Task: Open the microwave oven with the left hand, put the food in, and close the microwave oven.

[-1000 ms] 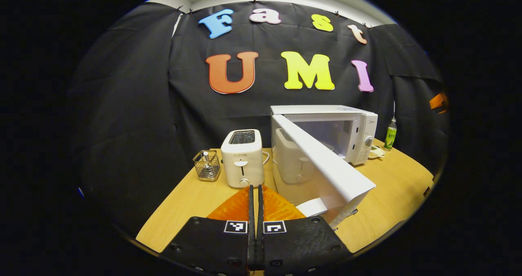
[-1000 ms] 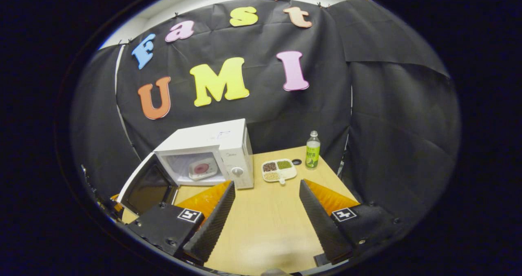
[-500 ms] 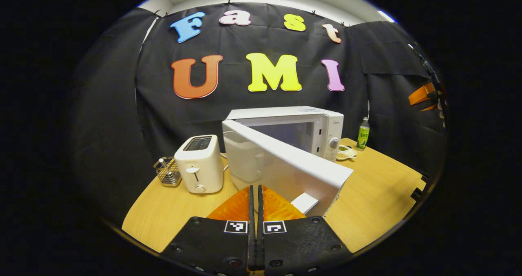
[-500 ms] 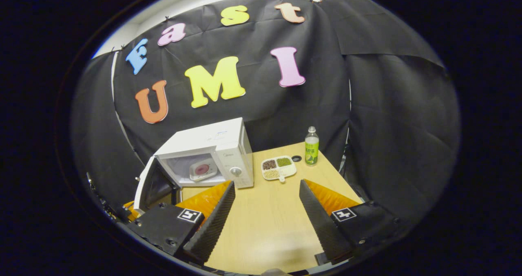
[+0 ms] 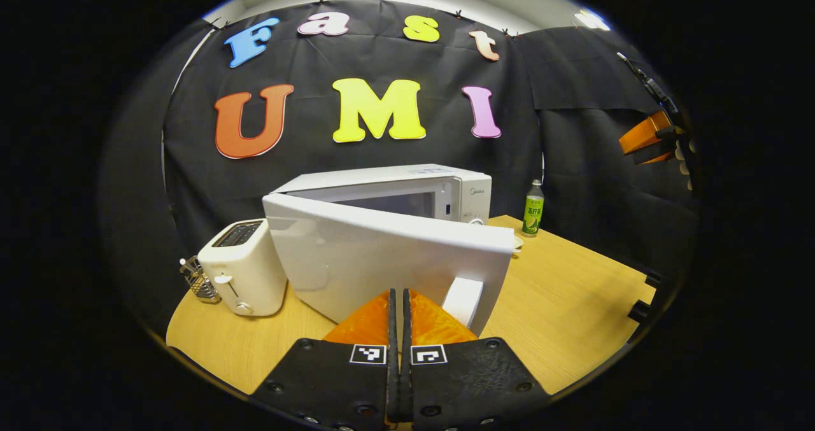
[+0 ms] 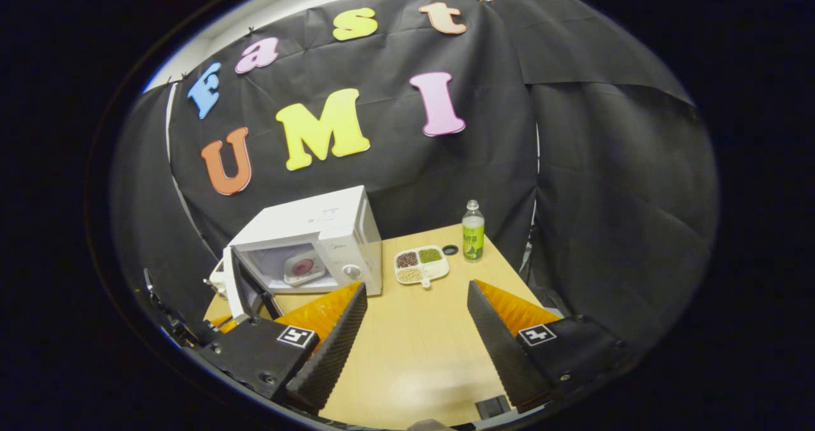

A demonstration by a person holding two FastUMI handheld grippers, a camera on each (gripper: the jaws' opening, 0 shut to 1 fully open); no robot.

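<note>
On the wooden table (image 6: 420,335) against the black cloth, we have the toaster (image 5: 245,268) at the left and the microwave (image 6: 318,237) beside it. Its door (image 5: 388,259) has swung from wide open to about halfway, pushed by our closed left gripper (image 5: 399,303). The food plate (image 6: 299,267) sits inside, so closing is nearly done. Our right gripper (image 6: 414,310) hangs open and empty.
</note>
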